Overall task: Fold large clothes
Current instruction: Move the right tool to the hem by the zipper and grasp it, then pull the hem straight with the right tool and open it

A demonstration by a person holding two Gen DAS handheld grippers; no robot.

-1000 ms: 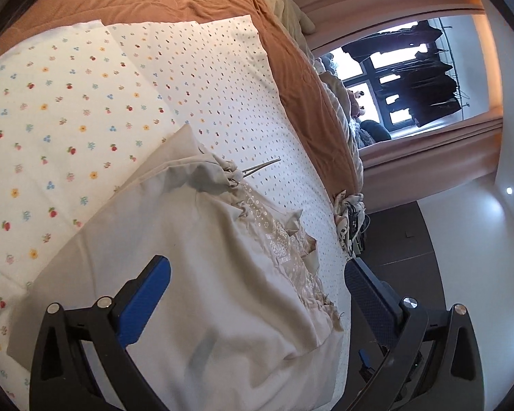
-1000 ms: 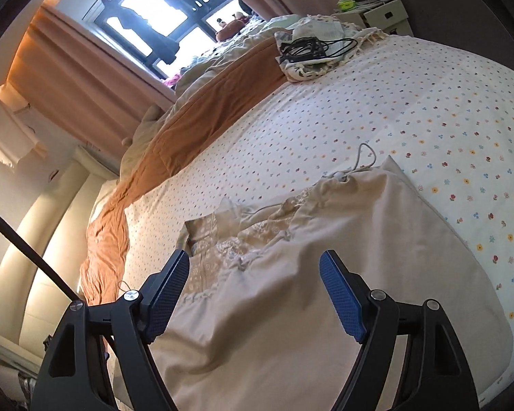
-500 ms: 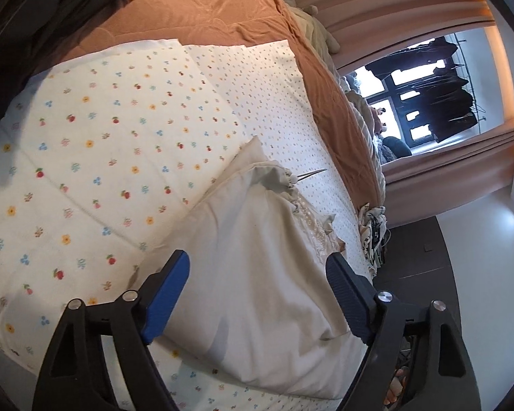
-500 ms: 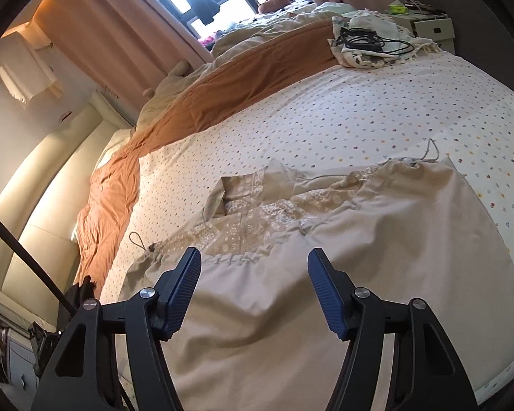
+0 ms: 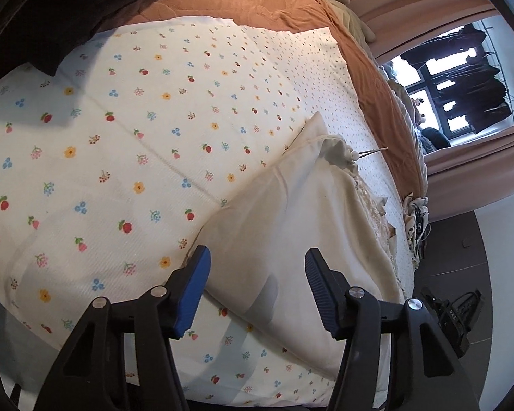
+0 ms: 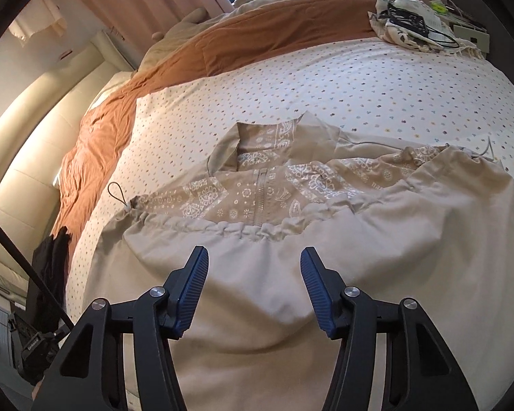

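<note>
A large beige jacket point(image 6: 377, 239) lies spread on the flowered bed sheet point(image 5: 120, 144). Its paisley lining, zip and gathered drawstring hem point(image 6: 229, 231) show in the right wrist view. My right gripper point(image 6: 253, 260) hovers over the plain cloth just below that hem, jaws closing, no cloth pinched between the pads. In the left wrist view the jacket point(image 5: 291, 226) runs away from the lens to a corner with cord ends. My left gripper point(image 5: 257, 262) hangs above the jacket's near edge, jaws closing, nothing pressed between its blue pads.
An orange-brown blanket point(image 6: 257, 30) covers the far side of the bed. A cloth with black cables point(image 6: 407, 24) sits at the bed's far right corner. Dark clothing point(image 5: 68, 10) lies at the top left of the left wrist view. The bed edge and dark floor point(image 5: 462, 239) are to the right.
Both grippers' jaws have narrowed. The left gripper has shifted toward the jacket's near side edge; the right has swung round over the hem, so the zip and lining now face it squarely.
</note>
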